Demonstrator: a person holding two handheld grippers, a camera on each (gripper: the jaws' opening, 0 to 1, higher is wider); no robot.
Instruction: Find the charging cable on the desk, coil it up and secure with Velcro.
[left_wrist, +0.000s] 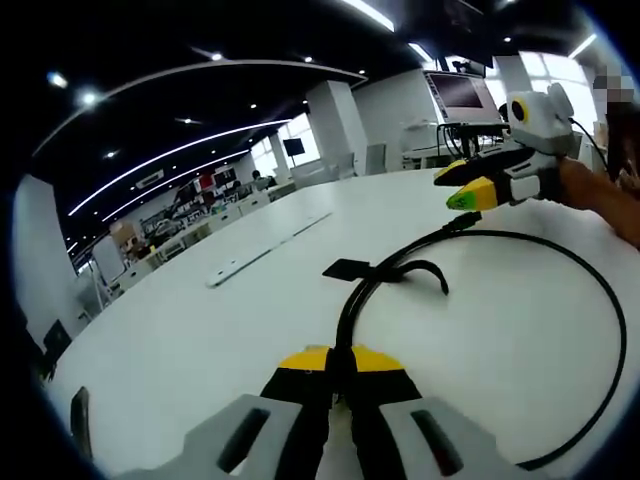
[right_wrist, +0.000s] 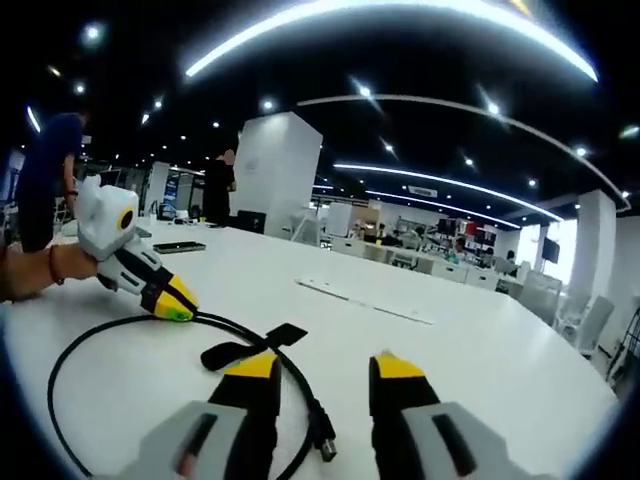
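Note:
A black charging cable (left_wrist: 612, 330) lies in a wide loop on the white desk (left_wrist: 200, 330). My left gripper (left_wrist: 340, 358) is shut on the cable, just below a black Velcro strap (left_wrist: 352, 268) wrapped on it. In the right gripper view the left gripper (right_wrist: 176, 306) comes in from the left, holding the cable (right_wrist: 60, 365) near the strap (right_wrist: 250, 348). My right gripper (right_wrist: 327, 368) is open, and the cable's plug end (right_wrist: 325, 445) lies on the desk between its jaws. In the left gripper view, the right gripper (left_wrist: 462, 187) hovers over that plug end (left_wrist: 463, 221).
A long white strip (left_wrist: 265, 250) lies on the desk farther back, also seen as the strip (right_wrist: 365, 300) in the right gripper view. A dark flat device (right_wrist: 180, 246) rests near the far edge. A monitor (left_wrist: 460, 95) stands behind the desk. People (right_wrist: 50, 170) stand in the background.

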